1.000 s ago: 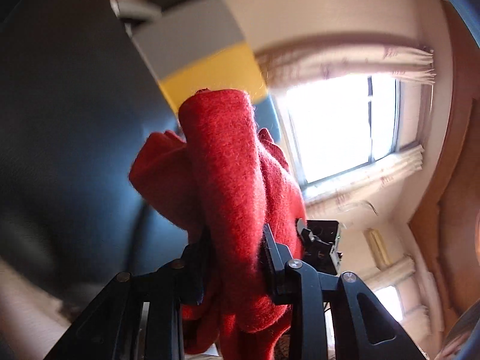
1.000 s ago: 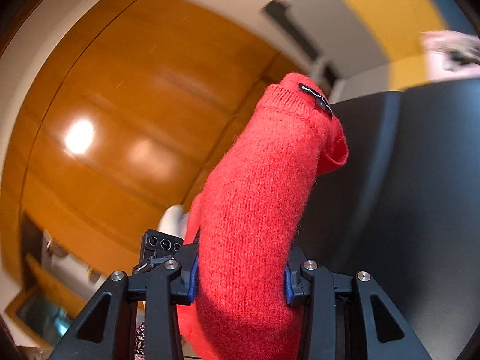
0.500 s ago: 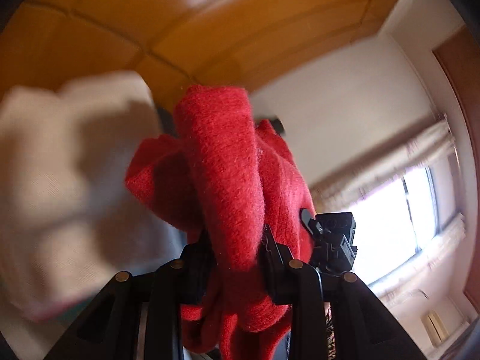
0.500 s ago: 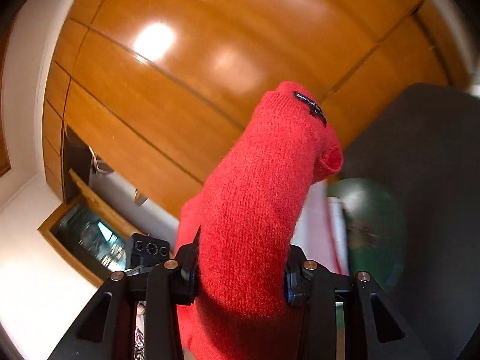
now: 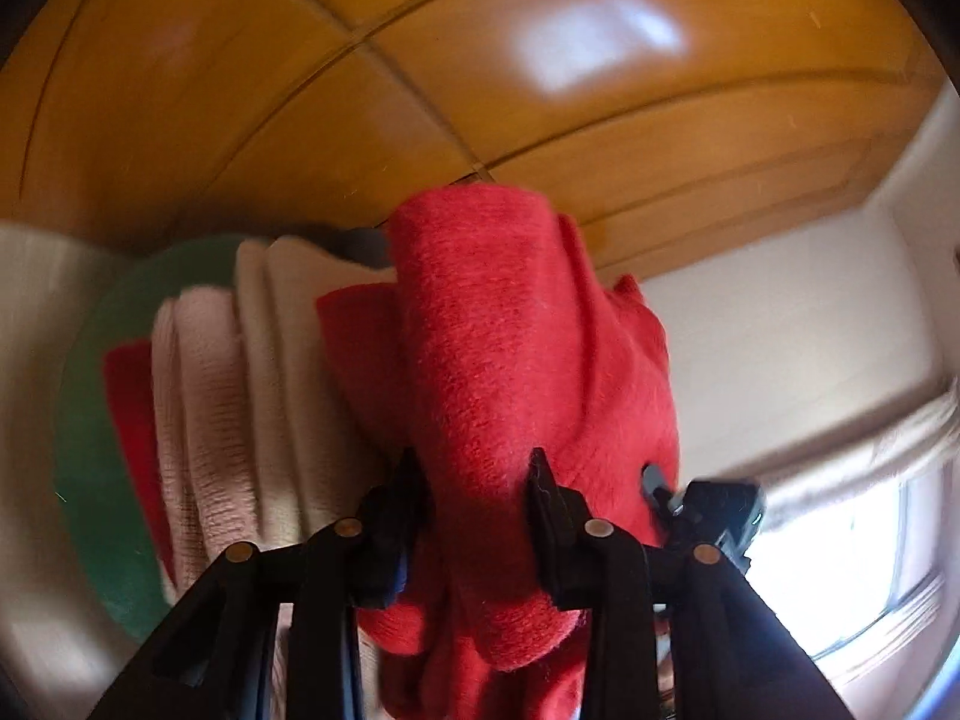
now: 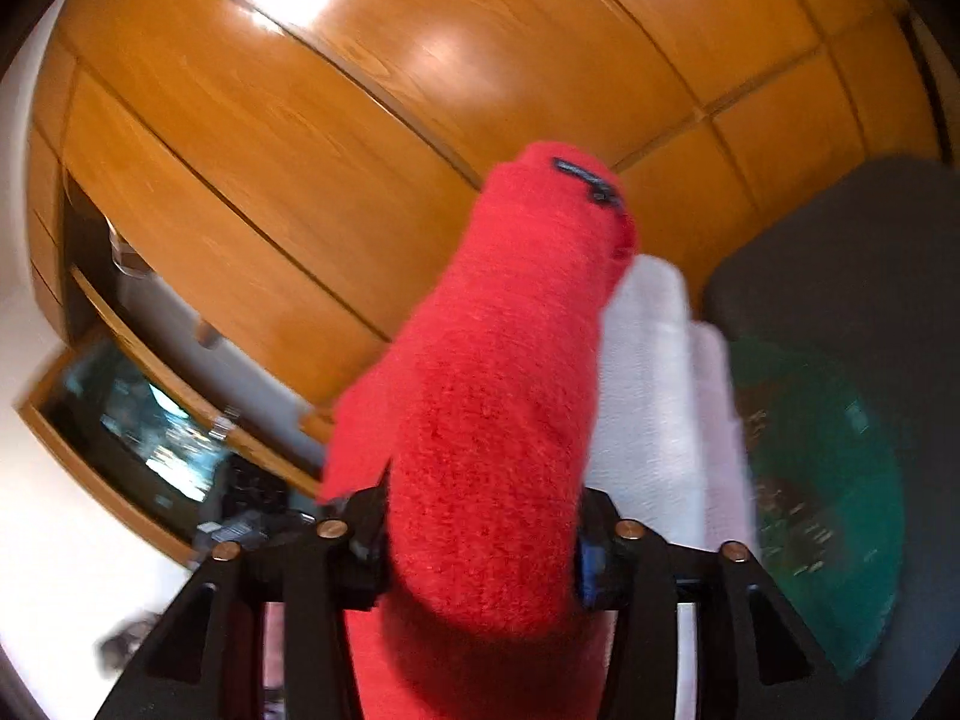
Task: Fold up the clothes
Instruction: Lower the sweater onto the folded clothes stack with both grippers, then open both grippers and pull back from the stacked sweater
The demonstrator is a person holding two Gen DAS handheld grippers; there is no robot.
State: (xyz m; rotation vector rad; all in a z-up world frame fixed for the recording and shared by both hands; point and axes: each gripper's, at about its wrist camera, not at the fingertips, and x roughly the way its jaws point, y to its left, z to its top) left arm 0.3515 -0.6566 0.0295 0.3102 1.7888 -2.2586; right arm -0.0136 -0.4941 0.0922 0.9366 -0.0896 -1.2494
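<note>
grippers both clamped on red sweater, same grip as 0.5 s ago. left gripper (image 5: 477, 483) pinches a thick fold of the red sweater (image 5: 498, 360); right gripper (image 6: 480, 531) pinches another bunch (image 6: 498, 372). cameras have swung: left view now shows stacked folded clothes (image 5: 240, 396) and green item (image 5: 90, 420) beside the sweater, window slid lower right. sweater's long axis runs forward and up from the jaws toward wooden wardrobe (image 6: 300, 150); label (image 6: 591, 180) at tip.
</note>
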